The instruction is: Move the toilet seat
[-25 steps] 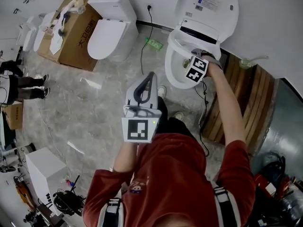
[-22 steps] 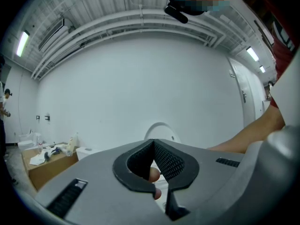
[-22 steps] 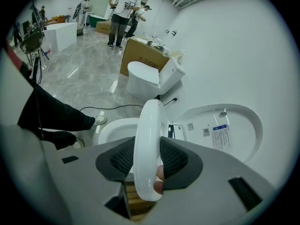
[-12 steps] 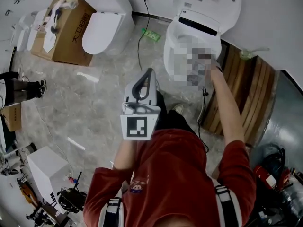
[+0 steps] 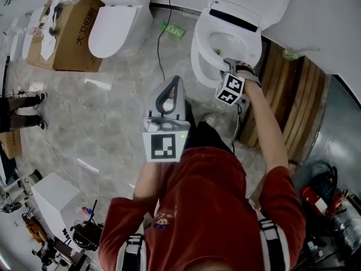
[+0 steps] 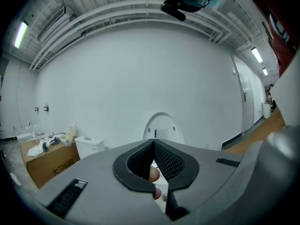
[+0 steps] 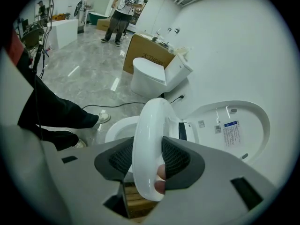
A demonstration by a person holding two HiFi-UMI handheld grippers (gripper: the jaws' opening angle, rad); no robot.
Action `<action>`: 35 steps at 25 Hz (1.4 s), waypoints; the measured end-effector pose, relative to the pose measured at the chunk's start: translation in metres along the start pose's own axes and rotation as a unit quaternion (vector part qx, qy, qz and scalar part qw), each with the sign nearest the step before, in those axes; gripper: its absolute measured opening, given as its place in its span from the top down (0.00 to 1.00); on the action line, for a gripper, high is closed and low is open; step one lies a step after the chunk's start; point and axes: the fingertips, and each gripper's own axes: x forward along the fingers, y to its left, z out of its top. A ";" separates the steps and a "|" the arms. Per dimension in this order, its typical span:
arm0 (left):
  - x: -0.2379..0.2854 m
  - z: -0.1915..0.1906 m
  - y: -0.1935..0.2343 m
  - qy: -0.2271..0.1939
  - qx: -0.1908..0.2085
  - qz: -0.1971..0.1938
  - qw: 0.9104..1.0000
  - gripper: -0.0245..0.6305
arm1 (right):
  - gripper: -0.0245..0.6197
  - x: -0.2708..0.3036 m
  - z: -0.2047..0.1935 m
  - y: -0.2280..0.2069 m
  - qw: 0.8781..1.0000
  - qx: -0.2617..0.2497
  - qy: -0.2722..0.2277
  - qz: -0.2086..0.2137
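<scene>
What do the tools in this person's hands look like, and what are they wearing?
Both the left gripper and right gripper are grey plastic shells, each carrying a white cube printed with black square markers. Their pads are dark with a mesh texture. The person wears a red short-sleeved top.

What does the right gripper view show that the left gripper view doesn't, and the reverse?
Only the right gripper view: the toilet seat standing between the right tongs, pads against it though the jaws have just been opening; people standing far off.
Only the left gripper view: the left tongs, jaws together on nothing; the ceiling lights.
Both: the raised lid, a second toilet and the cardboard box beside it.
</scene>
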 end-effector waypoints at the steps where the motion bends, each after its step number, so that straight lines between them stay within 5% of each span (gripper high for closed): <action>1: 0.000 -0.003 0.001 0.003 -0.001 -0.001 1.000 0.95 | 0.70 0.001 -0.001 0.003 1.000 0.000 0.002 0.001; 22: 0.008 -0.054 0.029 0.050 -0.032 0.013 0.998 0.95 | 0.67 0.032 -0.008 0.062 0.999 0.008 0.025 0.039; 35: 0.019 -0.092 0.030 0.086 -0.018 0.004 0.996 0.95 | 0.67 0.052 -0.012 0.094 0.999 0.015 0.028 0.042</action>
